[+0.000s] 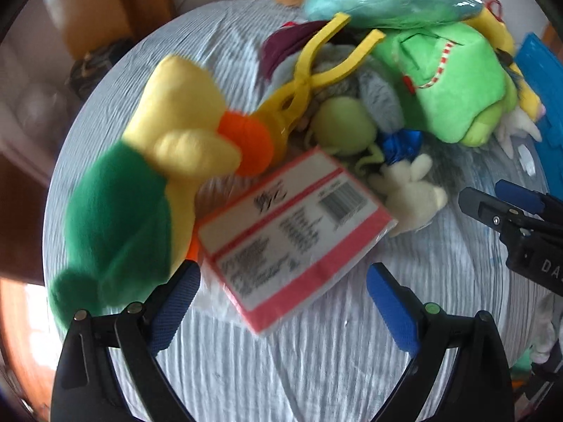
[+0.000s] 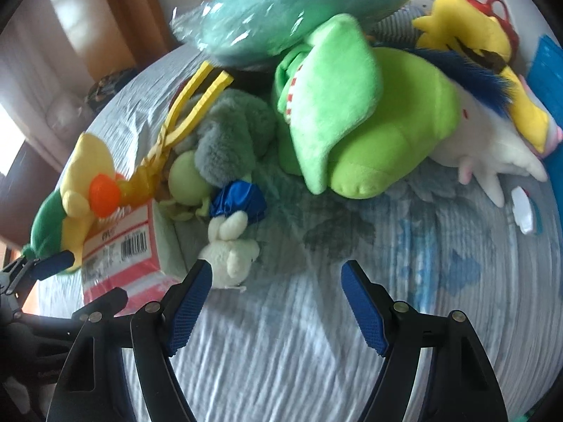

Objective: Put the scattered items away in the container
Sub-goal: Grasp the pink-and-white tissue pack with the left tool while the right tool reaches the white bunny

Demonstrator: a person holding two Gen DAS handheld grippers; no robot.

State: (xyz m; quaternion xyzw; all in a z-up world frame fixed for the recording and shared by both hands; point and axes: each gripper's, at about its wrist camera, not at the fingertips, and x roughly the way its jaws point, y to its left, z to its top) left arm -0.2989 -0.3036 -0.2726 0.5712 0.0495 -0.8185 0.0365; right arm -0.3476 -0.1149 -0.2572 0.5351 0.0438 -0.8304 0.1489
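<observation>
Plush toys and packets lie scattered on a bed with a pale blue striped cover (image 1: 316,351). My left gripper (image 1: 281,281) is open just above a flat pink and white labelled packet (image 1: 292,235), beside a green and yellow duck plush (image 1: 140,183). My right gripper (image 2: 278,274) is open over bare cover (image 2: 316,334), its left finger next to a small white bunny plush (image 2: 228,249). A big green plush (image 2: 362,119), yellow plastic tongs (image 1: 316,66) and a teal bagged plush (image 2: 281,10) lie further back. A blue container edge (image 1: 542,81) shows at far right.
A grey fluffy plush (image 2: 228,140), a shiny blue wrapper (image 2: 239,200) and a yellow and white plush (image 2: 492,70) crowd the back of the bed. Wooden furniture (image 1: 105,10) stands beyond the bed on the left. The right gripper shows in the left wrist view (image 1: 510,211).
</observation>
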